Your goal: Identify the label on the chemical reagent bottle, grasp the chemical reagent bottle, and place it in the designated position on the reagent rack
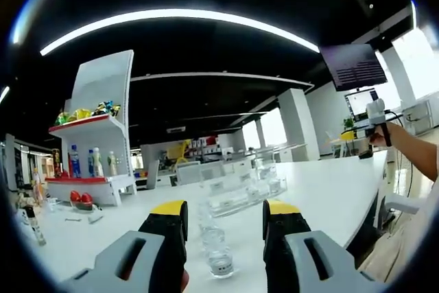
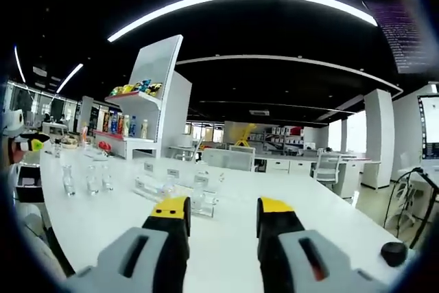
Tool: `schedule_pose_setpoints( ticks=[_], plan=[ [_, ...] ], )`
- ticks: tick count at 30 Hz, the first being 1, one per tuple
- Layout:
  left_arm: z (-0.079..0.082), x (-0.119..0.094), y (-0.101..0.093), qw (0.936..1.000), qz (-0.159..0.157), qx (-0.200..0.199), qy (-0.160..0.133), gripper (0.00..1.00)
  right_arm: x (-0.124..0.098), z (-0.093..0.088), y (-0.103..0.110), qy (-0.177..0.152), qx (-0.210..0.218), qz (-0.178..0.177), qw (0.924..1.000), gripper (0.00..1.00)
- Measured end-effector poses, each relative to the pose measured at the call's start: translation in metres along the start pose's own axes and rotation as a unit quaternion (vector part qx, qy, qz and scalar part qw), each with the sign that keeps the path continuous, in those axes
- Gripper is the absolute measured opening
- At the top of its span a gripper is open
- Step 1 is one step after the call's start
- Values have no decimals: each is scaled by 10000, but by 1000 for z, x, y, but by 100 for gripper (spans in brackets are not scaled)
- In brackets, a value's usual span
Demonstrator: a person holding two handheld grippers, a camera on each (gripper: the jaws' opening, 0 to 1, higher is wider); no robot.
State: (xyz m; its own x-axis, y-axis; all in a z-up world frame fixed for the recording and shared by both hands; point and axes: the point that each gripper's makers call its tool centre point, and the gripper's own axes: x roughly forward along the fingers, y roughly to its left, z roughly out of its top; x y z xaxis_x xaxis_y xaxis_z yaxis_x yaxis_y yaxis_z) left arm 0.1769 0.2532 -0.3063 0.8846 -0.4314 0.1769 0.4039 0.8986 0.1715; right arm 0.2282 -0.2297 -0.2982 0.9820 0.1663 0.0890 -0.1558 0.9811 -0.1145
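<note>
Hovering low in the left gripper view, the left gripper [image 1: 224, 219] spreads its jaws wide and empty around a clear reagent bottle [image 1: 217, 248] standing on the white worktop [image 1: 322, 190] at bottom centre, with the transparent reagent rack [image 1: 240, 193] just beyond it, so this looks like the grasp step and closing on the bottle comes next. Over in the right gripper view, the right gripper [image 2: 223, 214] also gapes empty at lower centre, the rack [image 2: 175, 186] ahead and three spare bottles [image 2: 88, 178] at left.
</note>
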Motion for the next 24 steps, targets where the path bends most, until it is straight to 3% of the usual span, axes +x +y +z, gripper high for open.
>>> schedule_pose_setpoints(
  ticks=[11, 15, 24],
  plan=[
    [-1, -2, 1, 10000, 36, -6, 21, 45, -36, 7, -2, -204, 153, -135, 9996, 39],
    [1, -3, 0, 10000, 31, -21, 6, 45, -45, 4, -2, -262, 452, -121, 9986, 40],
    [-1, -1, -1, 9999, -36, 43, 99, 45, -48, -14, -7, -127, 553, -135, 9983, 40]
  ],
)
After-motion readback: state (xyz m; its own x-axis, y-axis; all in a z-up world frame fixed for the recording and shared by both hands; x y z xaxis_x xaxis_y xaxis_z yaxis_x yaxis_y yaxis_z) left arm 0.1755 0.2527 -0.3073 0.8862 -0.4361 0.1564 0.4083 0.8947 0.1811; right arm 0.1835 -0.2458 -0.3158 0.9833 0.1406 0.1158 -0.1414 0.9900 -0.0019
